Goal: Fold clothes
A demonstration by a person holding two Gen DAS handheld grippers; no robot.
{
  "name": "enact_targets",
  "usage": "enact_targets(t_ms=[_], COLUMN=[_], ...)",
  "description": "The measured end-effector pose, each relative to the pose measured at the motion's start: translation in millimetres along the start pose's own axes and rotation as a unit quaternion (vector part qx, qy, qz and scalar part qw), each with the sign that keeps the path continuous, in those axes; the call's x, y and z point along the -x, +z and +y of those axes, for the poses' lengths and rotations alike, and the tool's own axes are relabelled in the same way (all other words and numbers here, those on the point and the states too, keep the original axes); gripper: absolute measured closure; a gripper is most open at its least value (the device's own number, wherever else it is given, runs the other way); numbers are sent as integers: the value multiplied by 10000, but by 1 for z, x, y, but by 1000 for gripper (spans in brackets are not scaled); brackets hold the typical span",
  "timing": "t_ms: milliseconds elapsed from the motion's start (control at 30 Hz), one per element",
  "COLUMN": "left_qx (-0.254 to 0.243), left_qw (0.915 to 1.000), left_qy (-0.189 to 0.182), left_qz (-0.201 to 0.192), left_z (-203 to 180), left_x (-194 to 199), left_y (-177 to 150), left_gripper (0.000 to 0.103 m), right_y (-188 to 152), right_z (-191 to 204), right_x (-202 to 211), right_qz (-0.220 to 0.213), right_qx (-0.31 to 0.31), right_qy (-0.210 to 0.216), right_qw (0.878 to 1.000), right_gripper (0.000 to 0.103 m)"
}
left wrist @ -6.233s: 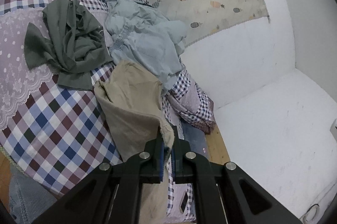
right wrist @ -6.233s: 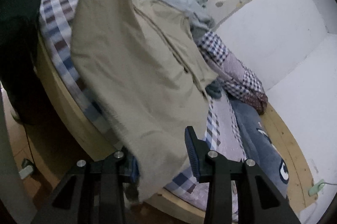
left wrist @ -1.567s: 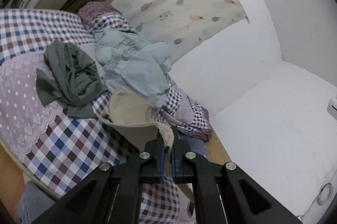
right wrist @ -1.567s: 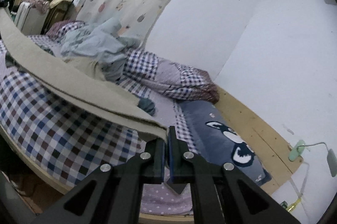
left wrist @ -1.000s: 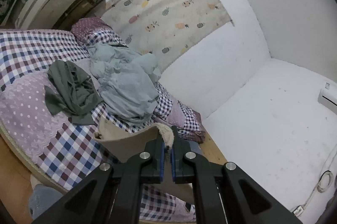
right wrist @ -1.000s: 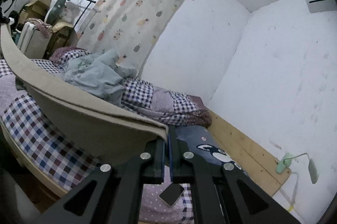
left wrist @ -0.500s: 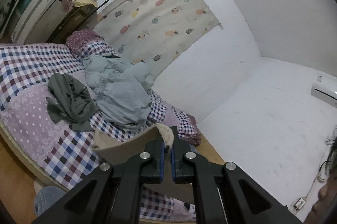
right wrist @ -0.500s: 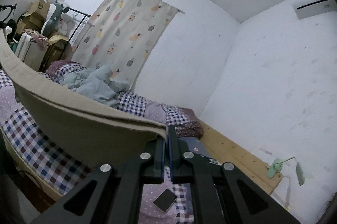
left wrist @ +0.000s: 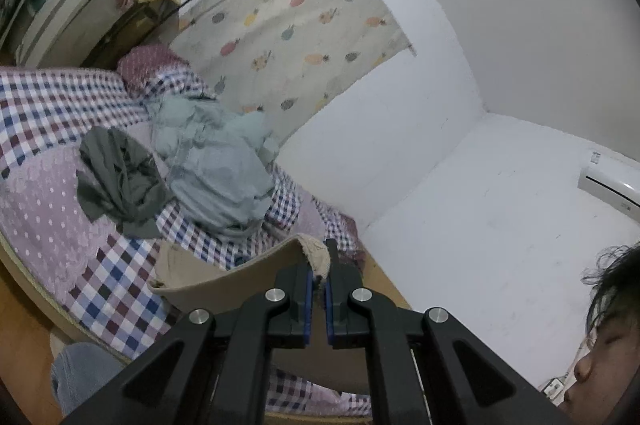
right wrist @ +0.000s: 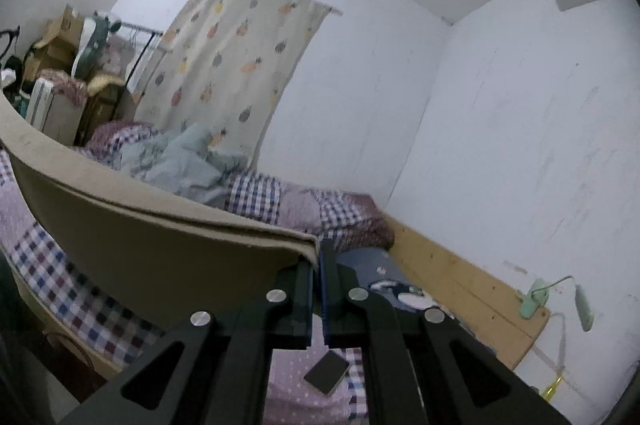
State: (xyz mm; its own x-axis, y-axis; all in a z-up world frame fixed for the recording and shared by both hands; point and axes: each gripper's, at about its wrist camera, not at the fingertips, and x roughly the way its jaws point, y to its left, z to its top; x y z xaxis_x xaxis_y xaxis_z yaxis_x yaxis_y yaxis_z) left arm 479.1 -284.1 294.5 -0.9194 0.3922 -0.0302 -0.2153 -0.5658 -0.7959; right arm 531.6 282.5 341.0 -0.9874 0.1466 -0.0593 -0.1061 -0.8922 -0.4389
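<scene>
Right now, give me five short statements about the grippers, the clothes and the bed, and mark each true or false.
1. Both grippers are clamped on the beige garment. True: left gripper, right gripper.
2. The beige garment lies flat on the bed. False: it hangs lifted between the grippers.
3. A dark green garment lies crumpled beside a light blue one. True.
4. The phone sits on the floor. False: it lies on the bed.
5. The curtain is plain white. False: it has a fruit print.
</scene>
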Motion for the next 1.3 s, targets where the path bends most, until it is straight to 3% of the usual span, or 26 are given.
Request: enact_targets(t_ms=[267, 467, 600, 867, 1067, 1300], left_qx=[222, 573, 604, 920, 1058, 885], left_qw=[9990, 9972, 9971, 9940, 9893, 9912], left_qy=[119, 142, 93, 361, 822, 698], left_qz=[376, 461, 445, 461, 579, 688], left_z=[24, 51, 65, 103, 127, 137], left_x=[-40, -62, -72, -92, -96, -160], left_y=[-5, -7, -10, -20, -21, -4], left_gripper=[100, 100, 100, 100, 100, 100], right_y=[-24, -40, -52, -79, -90, -94], right_z=[12, 16, 18, 36, 52, 51], right_x=[-52, -89, -109, -154, -177, -230], right_qz=[636, 1033, 1242, 1845, 2254, 2181], right_qx=[157, 266, 268, 582, 920, 782], right_qy=[301, 508, 866, 1436, 1953, 1776], right_qw=[9974, 9930, 9881, 9705, 9500, 9564], right_gripper=[103, 103, 102, 102, 102, 102])
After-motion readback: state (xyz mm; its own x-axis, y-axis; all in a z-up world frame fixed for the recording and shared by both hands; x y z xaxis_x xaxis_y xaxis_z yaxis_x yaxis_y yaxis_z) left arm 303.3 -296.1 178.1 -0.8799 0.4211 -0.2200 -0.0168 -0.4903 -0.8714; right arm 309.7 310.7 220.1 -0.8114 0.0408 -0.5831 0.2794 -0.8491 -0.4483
